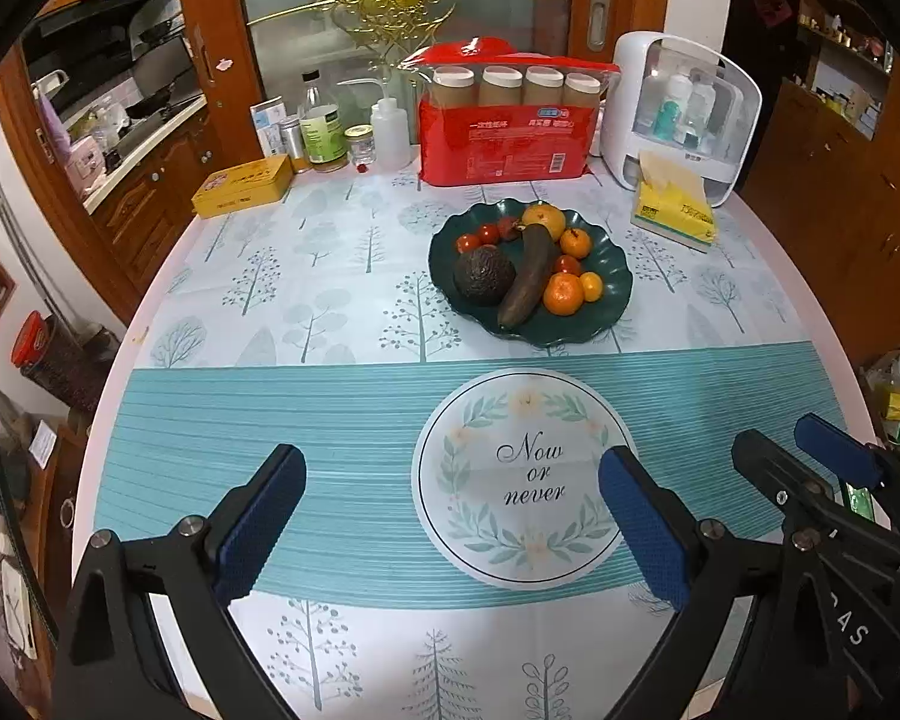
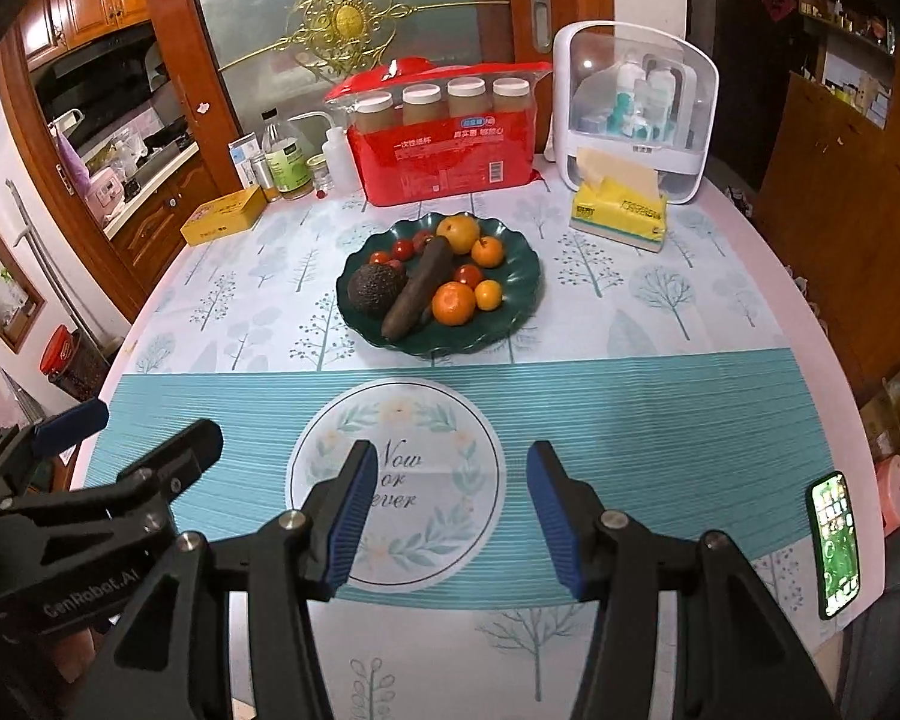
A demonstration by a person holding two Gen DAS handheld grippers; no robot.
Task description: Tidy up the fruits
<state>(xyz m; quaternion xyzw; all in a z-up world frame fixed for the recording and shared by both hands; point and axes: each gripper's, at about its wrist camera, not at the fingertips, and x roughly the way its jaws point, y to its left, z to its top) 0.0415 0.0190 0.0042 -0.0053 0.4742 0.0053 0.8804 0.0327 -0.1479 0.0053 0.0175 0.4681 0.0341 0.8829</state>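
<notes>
A dark green scalloped plate (image 1: 615, 285) (image 2: 519, 294) sits mid-table holding an avocado (image 1: 483, 275) (image 2: 376, 290), a long dark cucumber (image 1: 528, 284) (image 2: 419, 290), several oranges (image 1: 563, 293) (image 2: 453, 302), cherry tomatoes (image 1: 467, 242) (image 2: 402, 249) and a yellow pear (image 1: 543, 219) (image 2: 458, 233). My left gripper (image 1: 453, 462) is open and empty, low over the near table. My right gripper (image 2: 452, 456) is open and empty beside it, also short of the plate. Each gripper shows at the edge of the other's view.
Behind the plate stand a red pack of cups (image 1: 504, 144) (image 2: 444, 156), a white storage box (image 1: 678, 114) (image 2: 636, 114), a yellow tissue pack (image 1: 672, 210) (image 2: 621, 213), bottles (image 1: 321, 126) and a yellow tin (image 1: 243, 185) (image 2: 225, 216). A phone (image 2: 834, 543) lies at the near right edge.
</notes>
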